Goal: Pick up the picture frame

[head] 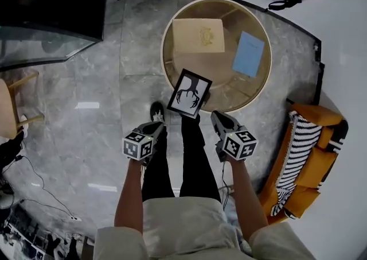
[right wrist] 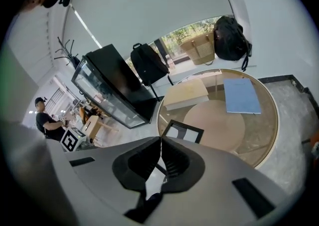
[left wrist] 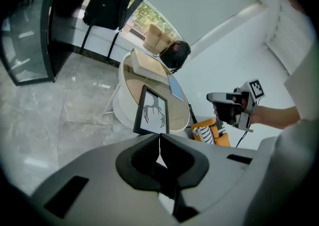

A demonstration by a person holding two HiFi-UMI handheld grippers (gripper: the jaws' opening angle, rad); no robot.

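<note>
The picture frame (head: 189,93) is black with a dark antler-like drawing on white. It stands tilted at the near rim of the round glass table (head: 261,89). Both grippers hang short of it, above the person's legs. My left gripper (head: 160,128) sits below and left of the frame, shut and empty. My right gripper (head: 216,117) is just to its lower right, also shut and empty. In the left gripper view the frame (left wrist: 152,112) rises just beyond the shut jaw tips (left wrist: 159,139). In the right gripper view the frame (right wrist: 184,131) is partly hidden behind the shut jaws (right wrist: 160,142).
On the table lie a beige book (head: 198,35) and a blue booklet (head: 248,53). An orange chair with a striped cushion (head: 304,155) stands to the right, a dark glass cabinet (head: 46,18) at the far left. A black backpack (left wrist: 108,0) hangs beyond.
</note>
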